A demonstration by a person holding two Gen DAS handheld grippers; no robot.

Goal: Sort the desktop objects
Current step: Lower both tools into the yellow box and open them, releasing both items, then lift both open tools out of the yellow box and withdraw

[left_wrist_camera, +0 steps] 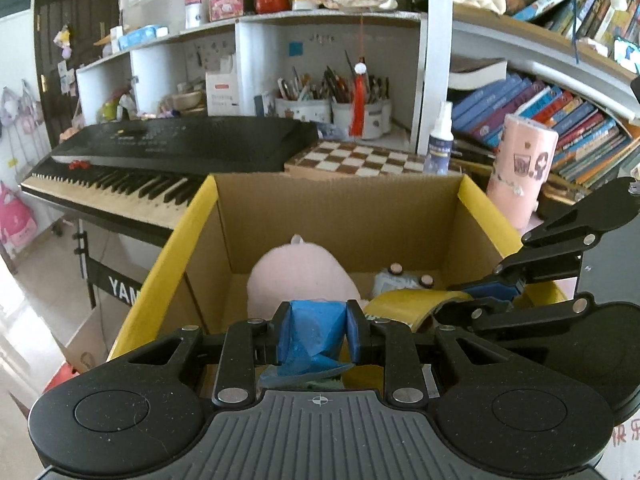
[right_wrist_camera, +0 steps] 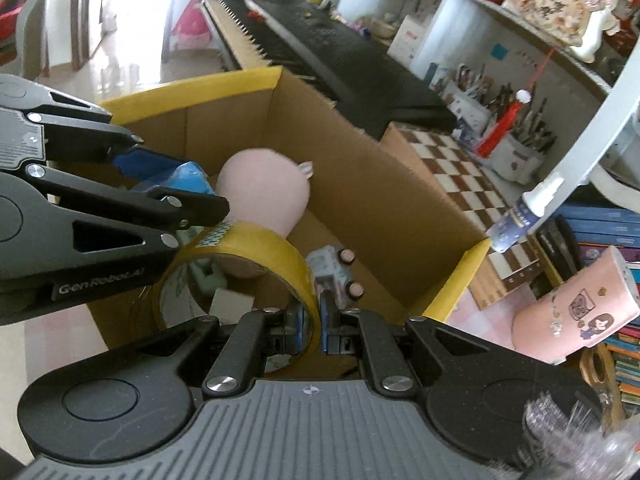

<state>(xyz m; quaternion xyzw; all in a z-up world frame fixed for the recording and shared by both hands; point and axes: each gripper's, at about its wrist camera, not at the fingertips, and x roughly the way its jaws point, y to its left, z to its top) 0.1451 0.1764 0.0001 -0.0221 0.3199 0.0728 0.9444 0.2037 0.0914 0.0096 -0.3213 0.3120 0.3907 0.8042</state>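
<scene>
Holding both loads over the open cardboard box (left_wrist_camera: 340,216), you've got the left gripper (left_wrist_camera: 318,334) clamped on a blue packet (left_wrist_camera: 316,328) near the front rim, w/ the pink plush (left_wrist_camera: 296,276) below it. Right gripper (right_wrist_camera: 310,330) pinches the yellow tape roll (right_wrist_camera: 240,256) by its wall, above the box interior. Toy car (right_wrist_camera: 340,276) sits btwn tape and right box wall; box floor mostly hidden.

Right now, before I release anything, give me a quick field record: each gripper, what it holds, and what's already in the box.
left gripper: shut on blue packet, above the box
right gripper: shut on yellow tape roll, over the box opening
cardboard box: open, yellow-edged flaps
in box: pink plush; small toy vehicle
beside box: chessboard, pink cup
</scene>
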